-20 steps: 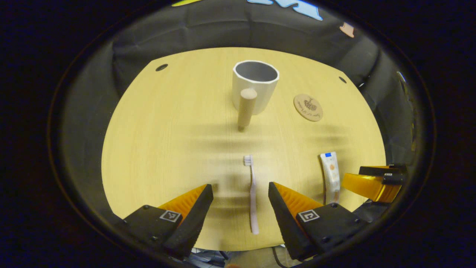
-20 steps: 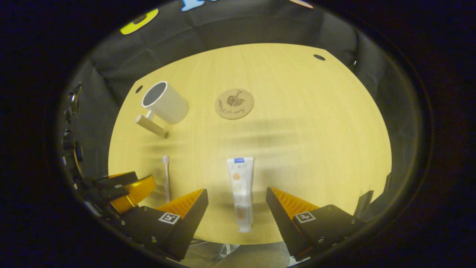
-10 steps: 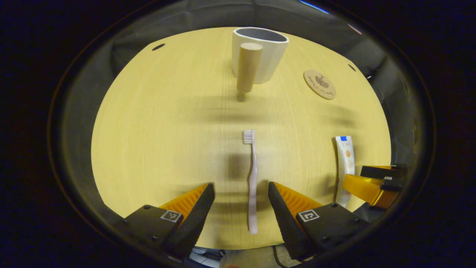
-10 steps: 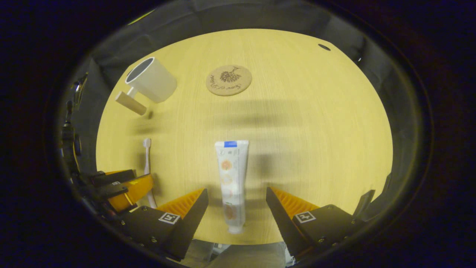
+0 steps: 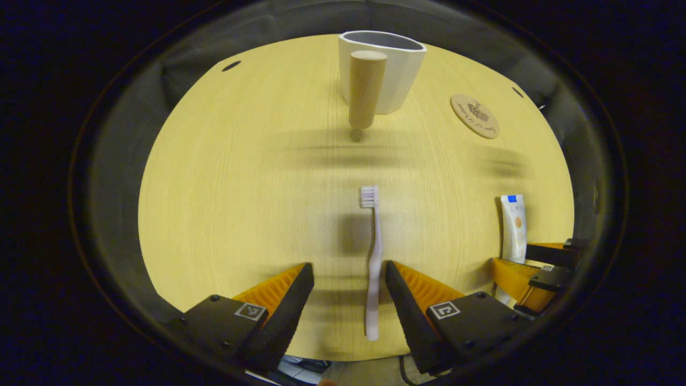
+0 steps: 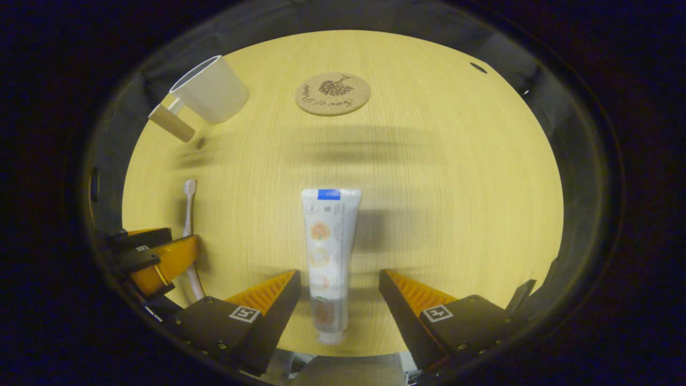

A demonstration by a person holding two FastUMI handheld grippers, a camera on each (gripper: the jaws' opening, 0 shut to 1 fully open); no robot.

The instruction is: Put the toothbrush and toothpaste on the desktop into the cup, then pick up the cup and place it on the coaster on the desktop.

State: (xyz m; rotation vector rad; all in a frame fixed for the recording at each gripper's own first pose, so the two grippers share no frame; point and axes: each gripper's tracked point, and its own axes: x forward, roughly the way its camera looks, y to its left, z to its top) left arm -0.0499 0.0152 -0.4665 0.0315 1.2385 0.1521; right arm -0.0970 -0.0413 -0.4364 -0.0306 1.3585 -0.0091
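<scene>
A pale pink toothbrush [image 5: 373,257] lies flat on the wooden desktop [image 5: 225,187], its handle between the open fingers of my left gripper [image 5: 349,279], closer to the right finger. The white toothpaste tube [image 6: 327,252] lies lengthwise between the open fingers of my right gripper [image 6: 338,284], cap end toward me. A white cup [image 5: 388,67] with a wooden peg handle [image 5: 366,88] stands at the far side. The round cork coaster [image 6: 332,94] lies to the cup's right. The right gripper view also has the cup [image 6: 211,88], the toothbrush [image 6: 188,214] and the left gripper [image 6: 155,257].
The desktop has small dark holes [image 5: 231,66] near its far corners. Black cloth walls close in the table on all sides. The near table edge runs just under both grippers. The right gripper [image 5: 536,268] sits at the right edge of the left gripper view, over the toothpaste [image 5: 513,225].
Both grippers have dropped lower and moved forward over the desktop. The toothbrush now sits deeper between the left fingers, the toothpaste deeper between the right fingers. Both stay open.
</scene>
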